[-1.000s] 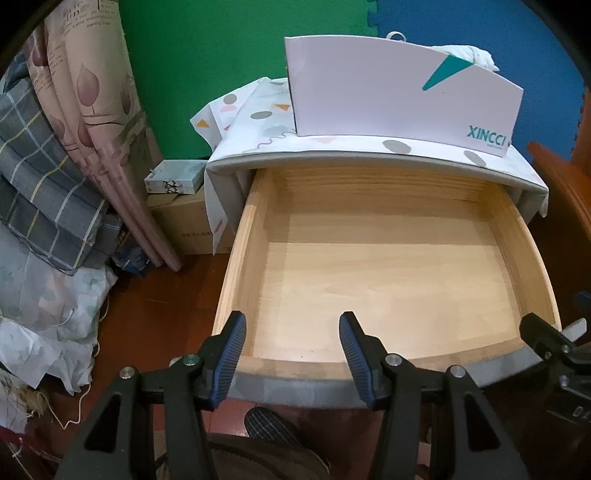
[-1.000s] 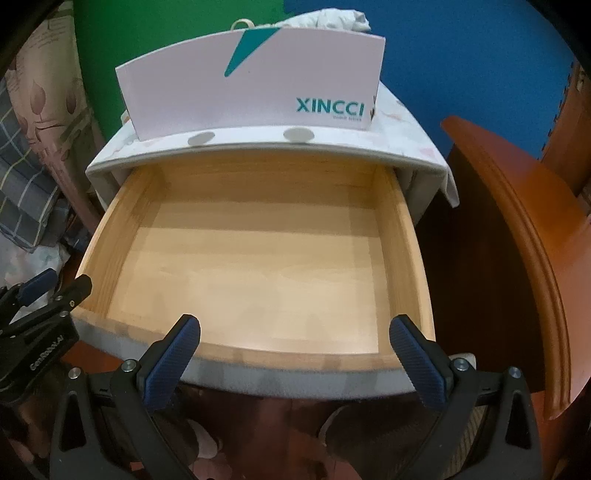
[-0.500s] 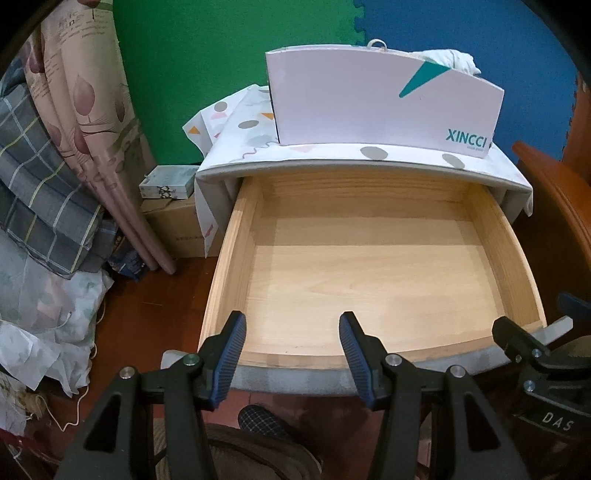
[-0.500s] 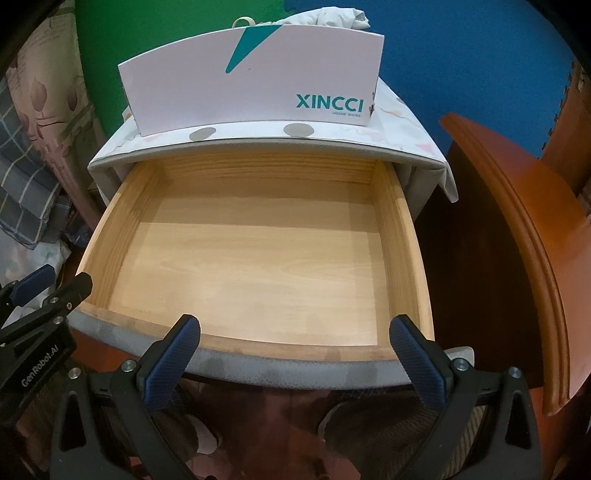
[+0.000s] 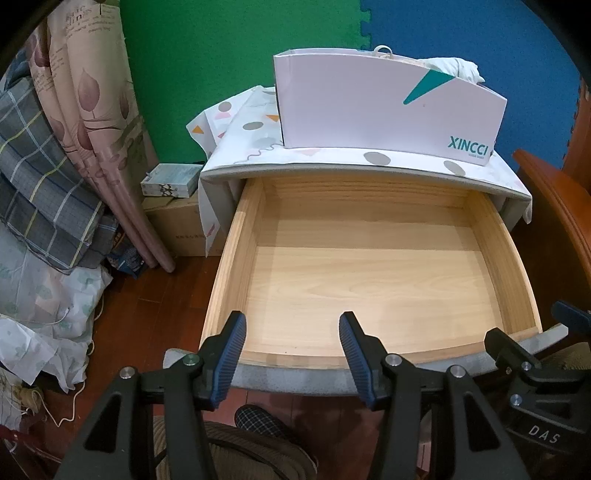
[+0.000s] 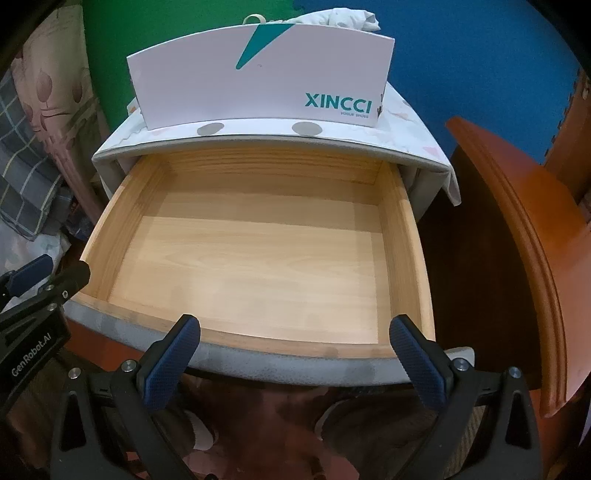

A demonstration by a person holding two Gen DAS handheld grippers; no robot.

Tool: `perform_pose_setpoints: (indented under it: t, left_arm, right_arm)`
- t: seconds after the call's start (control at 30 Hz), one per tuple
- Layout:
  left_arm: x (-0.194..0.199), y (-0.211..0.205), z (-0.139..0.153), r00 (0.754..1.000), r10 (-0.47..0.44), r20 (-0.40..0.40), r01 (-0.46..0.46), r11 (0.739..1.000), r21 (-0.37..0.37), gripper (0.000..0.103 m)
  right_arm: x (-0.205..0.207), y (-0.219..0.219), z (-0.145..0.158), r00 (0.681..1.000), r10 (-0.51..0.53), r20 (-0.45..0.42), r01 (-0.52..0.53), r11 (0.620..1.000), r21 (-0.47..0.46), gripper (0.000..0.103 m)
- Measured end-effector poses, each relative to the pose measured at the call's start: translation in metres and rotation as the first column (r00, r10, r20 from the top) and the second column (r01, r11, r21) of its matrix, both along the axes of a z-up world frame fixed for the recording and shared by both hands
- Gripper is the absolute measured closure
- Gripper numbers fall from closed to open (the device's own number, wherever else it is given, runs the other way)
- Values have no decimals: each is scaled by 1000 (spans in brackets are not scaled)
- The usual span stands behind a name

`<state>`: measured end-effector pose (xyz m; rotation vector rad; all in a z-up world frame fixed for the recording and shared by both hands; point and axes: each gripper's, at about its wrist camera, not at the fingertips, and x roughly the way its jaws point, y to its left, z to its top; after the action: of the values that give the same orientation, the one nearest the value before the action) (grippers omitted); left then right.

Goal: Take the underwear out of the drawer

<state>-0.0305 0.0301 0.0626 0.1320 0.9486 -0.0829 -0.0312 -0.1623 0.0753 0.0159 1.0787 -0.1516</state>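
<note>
The light wooden drawer (image 5: 369, 280) (image 6: 251, 266) is pulled out of a grey nightstand, and its floor is bare, with no cloth in it. A crumpled white cloth (image 5: 454, 68) (image 6: 340, 16) pokes out of the top of a white XINCCI box (image 5: 369, 107) (image 6: 258, 81) on the nightstand. My left gripper (image 5: 291, 326) hangs open over the drawer's front left rim with nothing between its fingers. My right gripper (image 6: 295, 326) stands wide open over the front rim, also holding nothing.
A spotted cloth (image 5: 251, 133) covers the nightstand top. Curtains and folded bedding (image 5: 55, 184) pile up at the left beside cardboard boxes (image 5: 173, 218). A red-brown wooden bed frame (image 6: 517, 240) stands close on the right. A person's slippered feet (image 5: 258, 421) are below the drawer.
The left wrist view has drawn back slightly from the drawer, with the nightstand sitting a little lower in view. The right gripper has not moved. Both stay open.
</note>
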Motion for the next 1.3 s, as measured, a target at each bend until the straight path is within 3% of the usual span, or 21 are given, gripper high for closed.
perform_pose_setpoints:
  t: [1.3]
  left_arm:
    - [0,-3,2,1000,-1,-2,1,1000,2,49]
  right_arm:
    - [0,2,-4,1000,8,-18,-9,1000,-17,1]
